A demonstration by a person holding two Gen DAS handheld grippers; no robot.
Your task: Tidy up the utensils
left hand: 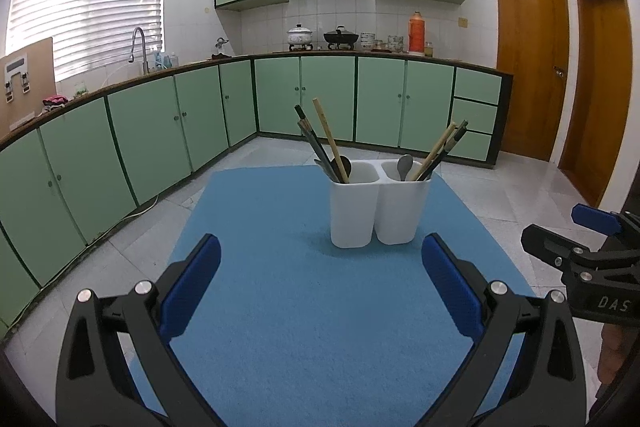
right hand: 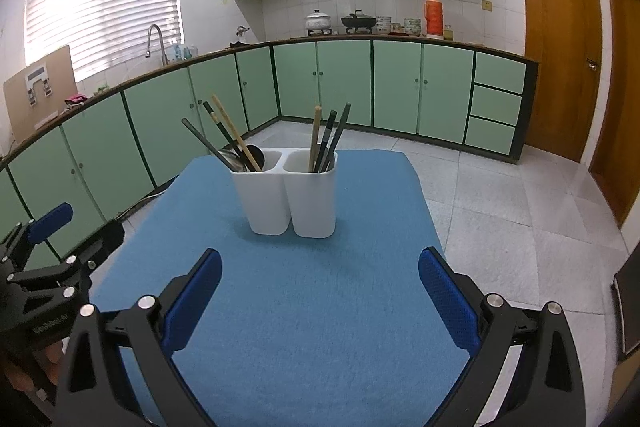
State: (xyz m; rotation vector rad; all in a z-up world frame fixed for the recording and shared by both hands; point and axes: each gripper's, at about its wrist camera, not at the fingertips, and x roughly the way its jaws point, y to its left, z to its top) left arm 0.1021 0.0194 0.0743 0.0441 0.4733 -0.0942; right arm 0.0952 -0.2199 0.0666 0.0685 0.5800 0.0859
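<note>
Both the left gripper (left hand: 320, 279) and right gripper (right hand: 320, 287) have fingers spread, empty; the white utensil holder (left hand: 378, 211) stands ahead, apart.

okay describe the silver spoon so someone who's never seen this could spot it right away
On the blue mat stands a white twin-cup holder. In the left wrist view, the silver spoon sits in its right cup, bowl upward, the only pale rounded thing among straight chopsticks.

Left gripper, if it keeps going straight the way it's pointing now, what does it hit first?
Probably the white utensil holder, likely its left cup. The left gripper is open and empty, with only bare blue mat between its fingers and the holder. The gap is hard to judge.
</note>
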